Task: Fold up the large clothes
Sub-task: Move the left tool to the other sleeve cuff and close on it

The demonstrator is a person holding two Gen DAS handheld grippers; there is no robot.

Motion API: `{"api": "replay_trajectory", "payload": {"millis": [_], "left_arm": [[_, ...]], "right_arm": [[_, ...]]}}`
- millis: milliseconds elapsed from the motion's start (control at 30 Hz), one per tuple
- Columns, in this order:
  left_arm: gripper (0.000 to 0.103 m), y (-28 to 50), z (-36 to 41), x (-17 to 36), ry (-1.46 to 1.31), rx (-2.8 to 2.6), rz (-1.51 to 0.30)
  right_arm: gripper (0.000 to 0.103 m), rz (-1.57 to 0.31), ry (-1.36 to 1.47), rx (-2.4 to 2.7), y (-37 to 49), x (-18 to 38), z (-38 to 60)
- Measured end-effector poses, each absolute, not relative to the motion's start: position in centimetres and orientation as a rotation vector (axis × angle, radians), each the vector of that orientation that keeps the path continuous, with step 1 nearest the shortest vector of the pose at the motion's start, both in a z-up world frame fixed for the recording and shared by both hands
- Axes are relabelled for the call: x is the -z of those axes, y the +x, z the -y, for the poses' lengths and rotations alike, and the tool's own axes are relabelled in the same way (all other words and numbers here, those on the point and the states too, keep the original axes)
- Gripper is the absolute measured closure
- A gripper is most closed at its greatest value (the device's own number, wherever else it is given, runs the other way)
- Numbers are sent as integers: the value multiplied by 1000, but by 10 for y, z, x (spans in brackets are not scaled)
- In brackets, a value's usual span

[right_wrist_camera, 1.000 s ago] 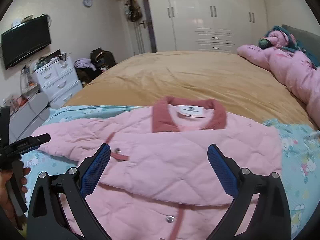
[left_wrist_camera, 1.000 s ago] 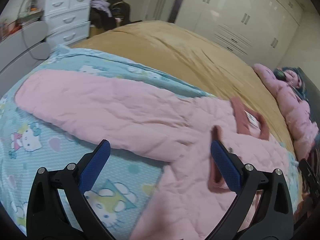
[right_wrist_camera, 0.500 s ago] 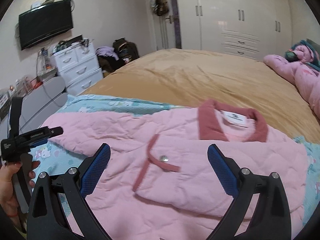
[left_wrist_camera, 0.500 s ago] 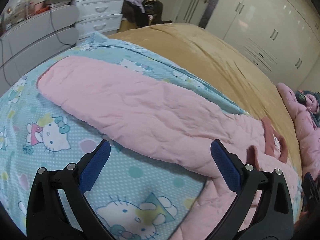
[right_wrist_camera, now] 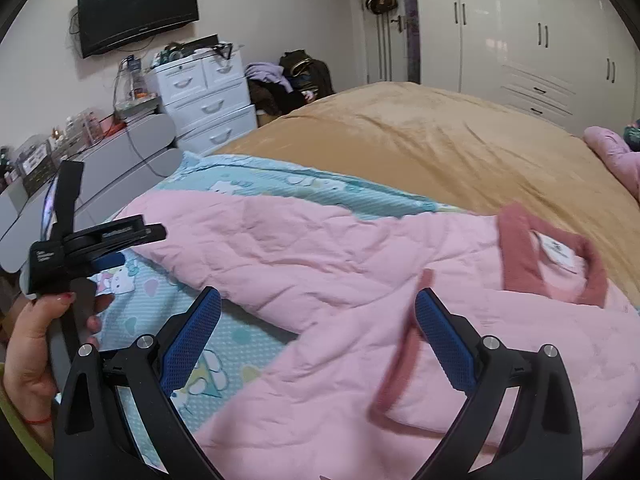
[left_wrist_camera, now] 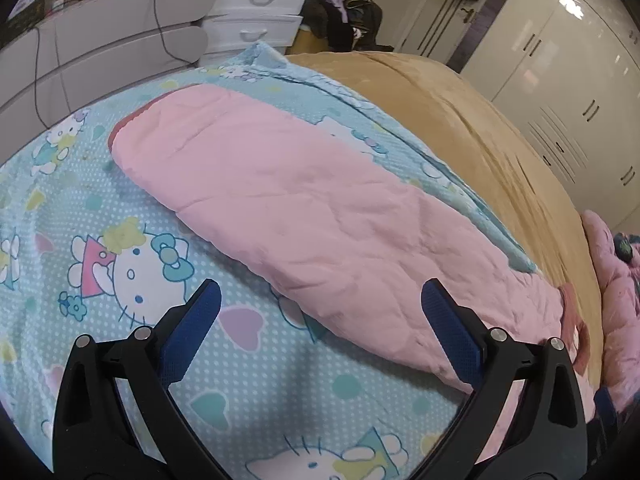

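Observation:
A pink quilted jacket (right_wrist_camera: 400, 280) with a dark-pink collar (right_wrist_camera: 516, 248) lies flat on a light-blue cartoon-print blanket (left_wrist_camera: 100, 240). Its long sleeve (left_wrist_camera: 280, 200) stretches out toward the left, the cuff (left_wrist_camera: 120, 128) at the far end. My left gripper (left_wrist_camera: 320, 312) hovers open above the sleeve's near edge, nothing between its blue pads. My right gripper (right_wrist_camera: 318, 320) is open above the jacket's front near the sleeve's root. A hand holds the left gripper's body (right_wrist_camera: 72, 248) at the left of the right wrist view.
A tan bedspread (right_wrist_camera: 420, 144) covers the far bed. White drawers (right_wrist_camera: 204, 100) and a grey cabinet (left_wrist_camera: 100, 52) stand left of the bed, with a wall television (right_wrist_camera: 138, 6) above. White wardrobes (right_wrist_camera: 540, 40) line the far wall. Another pink quilted item (left_wrist_camera: 616, 300) lies at the right.
Both grippers have swung left. The left view now centres on the outstretched sleeve and its cuff; the right view shifted from the collar toward the sleeve side. Both stayed open.

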State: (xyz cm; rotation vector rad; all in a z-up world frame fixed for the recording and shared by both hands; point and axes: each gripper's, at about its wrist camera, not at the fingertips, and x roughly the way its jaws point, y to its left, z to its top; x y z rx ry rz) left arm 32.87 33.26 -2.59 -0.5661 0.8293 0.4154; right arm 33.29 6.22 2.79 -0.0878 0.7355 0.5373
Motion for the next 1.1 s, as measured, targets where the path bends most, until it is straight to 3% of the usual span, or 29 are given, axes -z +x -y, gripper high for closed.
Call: {"api": "replay_trajectory", "payload": {"millis": [867, 933, 1000, 1033, 1100], "left_arm": [[10, 363, -380, 77, -703, -455, -773], [22, 361, -384, 79, -718, -463, -750], [58, 358, -387, 76, -714, -472, -724], [63, 356, -389, 75, -717, -466, -708], [82, 352, -392, 68, -733, -436, -667]], "right_arm": [[6, -799, -29, -513, 340, -4, -32], [6, -800, -14, -502, 340, -4, -26], [6, -800, 1, -495, 339, -4, -21], [6, -799, 9, -491, 338, -4, -18], [6, -799, 23, -488, 337, -4, -13]]}}
